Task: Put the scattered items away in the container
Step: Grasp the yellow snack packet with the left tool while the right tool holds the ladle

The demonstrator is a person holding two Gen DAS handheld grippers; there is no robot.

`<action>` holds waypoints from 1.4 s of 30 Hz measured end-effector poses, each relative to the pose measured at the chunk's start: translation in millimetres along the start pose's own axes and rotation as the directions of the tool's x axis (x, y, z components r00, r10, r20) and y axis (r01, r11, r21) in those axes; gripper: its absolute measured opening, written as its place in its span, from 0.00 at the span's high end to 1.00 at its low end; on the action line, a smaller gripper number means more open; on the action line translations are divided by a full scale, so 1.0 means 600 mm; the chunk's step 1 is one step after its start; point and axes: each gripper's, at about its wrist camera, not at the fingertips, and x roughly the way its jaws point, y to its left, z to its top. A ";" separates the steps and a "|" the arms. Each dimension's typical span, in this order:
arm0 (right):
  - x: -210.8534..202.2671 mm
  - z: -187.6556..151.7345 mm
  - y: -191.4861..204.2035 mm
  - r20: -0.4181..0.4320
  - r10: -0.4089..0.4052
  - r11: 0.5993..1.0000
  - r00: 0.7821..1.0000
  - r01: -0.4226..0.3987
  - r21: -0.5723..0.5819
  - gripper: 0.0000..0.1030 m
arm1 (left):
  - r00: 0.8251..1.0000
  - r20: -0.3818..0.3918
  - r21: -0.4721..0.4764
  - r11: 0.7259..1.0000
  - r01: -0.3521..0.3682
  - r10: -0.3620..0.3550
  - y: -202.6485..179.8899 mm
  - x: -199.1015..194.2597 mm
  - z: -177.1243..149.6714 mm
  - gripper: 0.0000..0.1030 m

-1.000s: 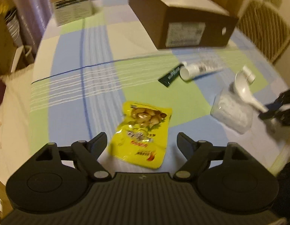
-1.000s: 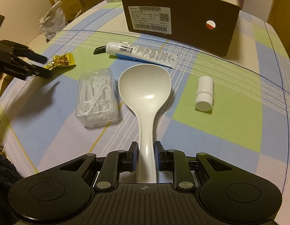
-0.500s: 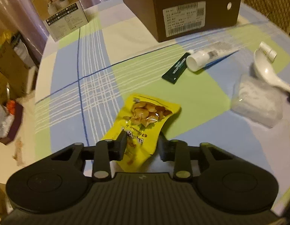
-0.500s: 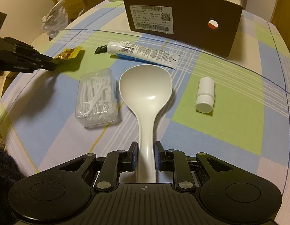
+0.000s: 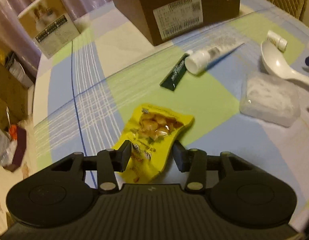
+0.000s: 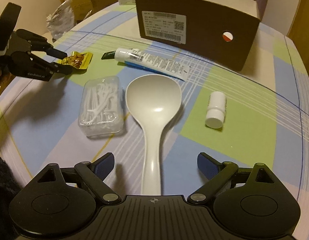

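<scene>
Right gripper (image 6: pixel 155 166) opening, jaws spread wide; spoon (image 6: pixel 153 108) handle lies between them untouched, on the table (image 6: pixel 244 140). Left gripper (image 5: pixel 152 156) opening, jaws astride the yellow packet (image 5: pixel 154 138), pads just clear. Box (image 6: pixel 196 24) stands beyond.

Dim warm indoor light, yellowish cast. Left wrist view smeared by motion blur, labels unreadable. Right wrist view sharper; soft glare spot in white ladle (image 6: pixel 153 102) bowl, soft shadows on desk (image 6: pixel 244 140). Strong fisheye bending, dark vignette at corners.
</scene>
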 end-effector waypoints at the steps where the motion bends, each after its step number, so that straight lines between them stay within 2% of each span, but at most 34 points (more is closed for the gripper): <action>1: -0.001 0.000 0.000 0.005 -0.001 1.000 1.000 0.001 -0.003 0.07 | 1.000 0.004 0.009 1.000 -0.001 0.001 0.000 0.002 0.001 0.62; 5: -0.006 0.003 0.008 0.021 -0.011 0.999 1.000 0.012 -0.036 0.08 | 1.000 0.011 0.090 0.996 -0.013 0.012 -0.013 0.002 0.001 0.70; 6: -0.005 0.004 0.009 0.025 -0.014 0.999 1.000 0.015 -0.046 0.10 | 1.000 0.007 0.106 0.994 -0.017 0.016 -0.015 0.001 0.001 0.72; 7: -0.001 0.006 0.010 0.023 -0.010 0.999 1.000 0.011 -0.053 0.21 | 1.000 0.006 0.112 0.994 -0.022 0.021 -0.016 -0.003 0.000 0.75; 8: 0.002 0.007 0.012 0.013 -0.003 0.998 1.000 0.004 -0.059 0.25 | 1.000 0.006 0.108 0.994 -0.023 0.023 -0.015 -0.007 -0.001 0.78; 13: 0.013 0.011 0.023 0.003 -0.006 0.996 1.000 0.006 -0.086 0.25 | 1.000 0.013 0.015 1.000 -0.009 0.009 0.014 -0.048 0.000 0.97; 15: 0.016 0.015 0.027 -0.001 -0.003 0.995 1.000 0.003 -0.096 0.37 | 1.000 0.026 -0.019 1.000 -0.006 0.006 0.027 -0.065 0.002 1.00; 16: 0.018 0.017 0.027 -0.012 -0.001 0.995 1.000 0.000 -0.095 0.42 | 0.999 0.032 -0.044 0.999 0.005 -0.004 0.034 -0.072 0.003 1.00; 20: 0.022 0.020 0.027 -0.017 -0.008 0.996 1.000 0.007 -0.090 0.42 | 0.996 0.068 -0.163 0.984 0.069 -0.058 0.064 -0.099 0.005 1.00; 24: 0.027 0.021 0.028 -0.025 -0.016 0.995 1.000 0.013 -0.098 0.42 | 0.992 0.087 -0.228 0.967 0.112 -0.095 0.078 -0.110 0.003 1.00; 26: 0.031 0.024 0.026 -0.025 -0.013 0.995 1.000 0.010 -0.099 0.55 | 0.992 0.086 -0.230 0.967 0.113 -0.095 0.078 -0.111 0.002 1.00; 33: 0.040 0.036 0.028 -0.020 -0.019 0.995 1.000 0.017 -0.096 0.55 | 0.995 0.045 -0.203 0.975 0.096 -0.088 0.069 -0.092 0.001 1.00; 36: 0.040 0.034 0.028 -0.019 -0.018 0.996 1.000 0.016 -0.092 0.55 | 0.998 -0.003 -0.156 0.986 0.060 -0.061 0.061 -0.071 0.002 1.00; 39: 0.040 0.035 0.028 -0.021 -0.016 0.996 1.000 0.015 -0.085 0.55 | 0.997 0.007 -0.156 0.984 0.081 -0.081 0.066 -0.065 0.004 1.00; 41: 0.039 0.035 0.029 -0.021 -0.018 0.996 1.000 0.016 -0.087 0.55 | 0.996 0.007 -0.150 0.985 0.084 -0.084 0.070 -0.062 0.006 0.98; 42: 0.039 0.034 0.030 -0.020 -0.017 0.996 1.000 0.015 -0.085 0.55 | 0.996 0.002 -0.151 0.984 0.090 -0.091 0.071 -0.062 0.007 0.91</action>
